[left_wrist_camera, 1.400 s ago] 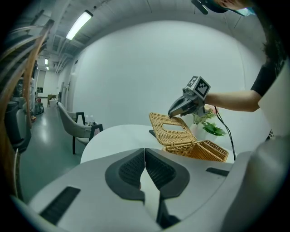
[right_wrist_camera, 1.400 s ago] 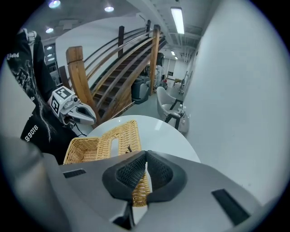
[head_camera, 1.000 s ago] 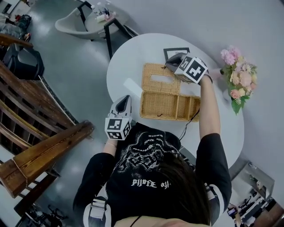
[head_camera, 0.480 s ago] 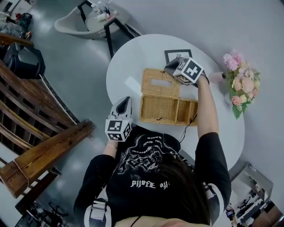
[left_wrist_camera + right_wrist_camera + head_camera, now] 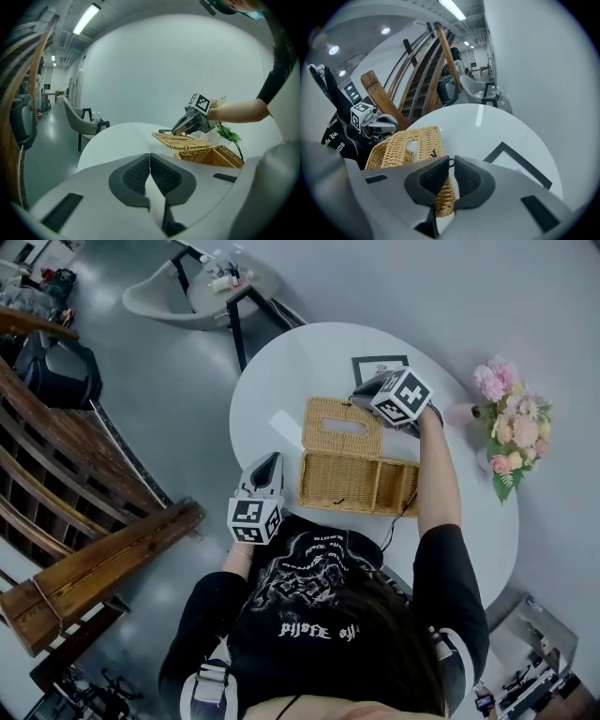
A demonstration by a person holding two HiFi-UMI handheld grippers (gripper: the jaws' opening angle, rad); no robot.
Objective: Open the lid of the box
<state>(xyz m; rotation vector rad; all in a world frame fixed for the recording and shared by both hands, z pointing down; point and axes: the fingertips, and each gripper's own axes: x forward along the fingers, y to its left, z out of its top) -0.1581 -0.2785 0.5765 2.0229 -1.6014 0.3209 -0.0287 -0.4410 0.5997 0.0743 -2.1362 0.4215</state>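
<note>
A wicker box [image 5: 356,486] stands open on the white table [image 5: 281,381]. Its slotted lid [image 5: 342,426] is swung back on the far side. My right gripper [image 5: 360,396] is at the lid's far right corner. In the right gripper view the lid's rim [image 5: 445,197] lies between the pads, which still touch it as the jaws of the right gripper [image 5: 451,161] start opening. My left gripper [image 5: 271,461] hovers shut and empty off the table's near left edge. From the left gripper [image 5: 150,157] the lid [image 5: 180,139] and box [image 5: 211,155] show ahead.
A framed picture [image 5: 380,367] lies flat just beyond the lid. A vase of pink flowers [image 5: 511,432] stands at the table's right. A thin cable [image 5: 398,512] hangs by the box's near right corner. A chair [image 5: 187,296] and wooden stair rails [image 5: 94,559] lie to the left.
The lid stays folded back with my right gripper at its corner. The gripper has tipped slightly lower onto the lid. My left gripper has not moved.
</note>
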